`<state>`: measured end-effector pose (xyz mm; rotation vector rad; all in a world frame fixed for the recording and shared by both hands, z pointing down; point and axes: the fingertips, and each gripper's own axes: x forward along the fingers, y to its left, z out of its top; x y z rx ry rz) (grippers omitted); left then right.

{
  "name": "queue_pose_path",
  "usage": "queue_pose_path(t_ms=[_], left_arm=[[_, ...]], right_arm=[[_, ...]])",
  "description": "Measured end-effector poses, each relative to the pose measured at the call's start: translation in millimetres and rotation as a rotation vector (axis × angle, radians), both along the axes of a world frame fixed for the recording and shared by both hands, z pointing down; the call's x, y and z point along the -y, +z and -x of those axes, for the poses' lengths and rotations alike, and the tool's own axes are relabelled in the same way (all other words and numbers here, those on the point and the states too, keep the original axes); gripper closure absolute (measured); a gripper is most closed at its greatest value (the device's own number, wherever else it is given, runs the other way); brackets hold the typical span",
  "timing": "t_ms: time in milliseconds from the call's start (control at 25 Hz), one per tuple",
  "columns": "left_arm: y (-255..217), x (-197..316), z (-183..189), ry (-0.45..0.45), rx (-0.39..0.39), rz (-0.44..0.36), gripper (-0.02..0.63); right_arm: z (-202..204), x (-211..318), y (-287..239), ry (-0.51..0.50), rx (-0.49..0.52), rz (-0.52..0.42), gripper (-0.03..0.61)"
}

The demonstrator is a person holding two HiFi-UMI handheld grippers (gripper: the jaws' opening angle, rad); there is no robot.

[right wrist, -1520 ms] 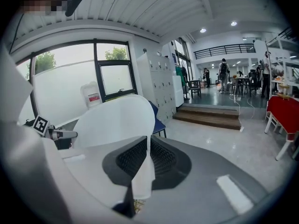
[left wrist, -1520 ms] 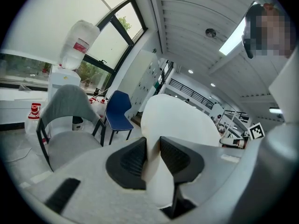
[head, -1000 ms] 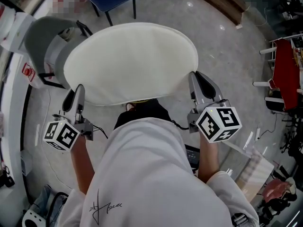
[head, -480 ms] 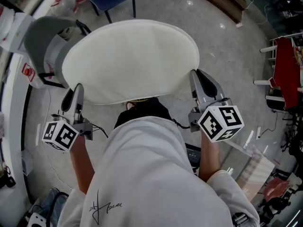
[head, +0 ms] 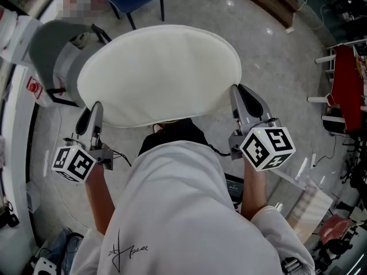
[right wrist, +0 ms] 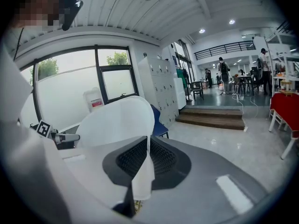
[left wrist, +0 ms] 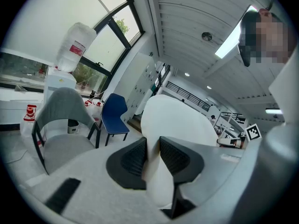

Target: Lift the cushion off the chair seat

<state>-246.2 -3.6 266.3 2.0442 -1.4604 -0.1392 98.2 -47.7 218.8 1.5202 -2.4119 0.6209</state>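
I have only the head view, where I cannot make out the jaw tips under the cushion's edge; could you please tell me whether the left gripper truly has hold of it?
Observer: Yes. In the left gripper view the left gripper has both jaws pressed on the edge of the white cushion.
Operator: Thank you. And the right one?
Observer: In the right gripper view the right gripper is pinched almost closed on a thin fold of the cushion's rim.
Operator: Is the cushion off the chair?
Observer: The left gripper view shows the seat of the grey chair in the open, off to one side, with no cushion on it.
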Motion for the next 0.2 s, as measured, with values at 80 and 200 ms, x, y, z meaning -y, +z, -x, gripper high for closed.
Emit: queue_pose_path(t_ms=[80, 200], left_arm=[[1.0, -0.8, -1.9, 0.002, -0.001, 0.005, 0.526], [2.3, -0.7, -2.4, 0.004, -0.007, 0.011, 0.526]], right_arm=[[-1.9, -0.7, 0.9, 0.0, -0.001, 0.003, 0.552], [-2.3, -0.3, 1.4, 0.0, -0.003, 0.005, 0.552]])
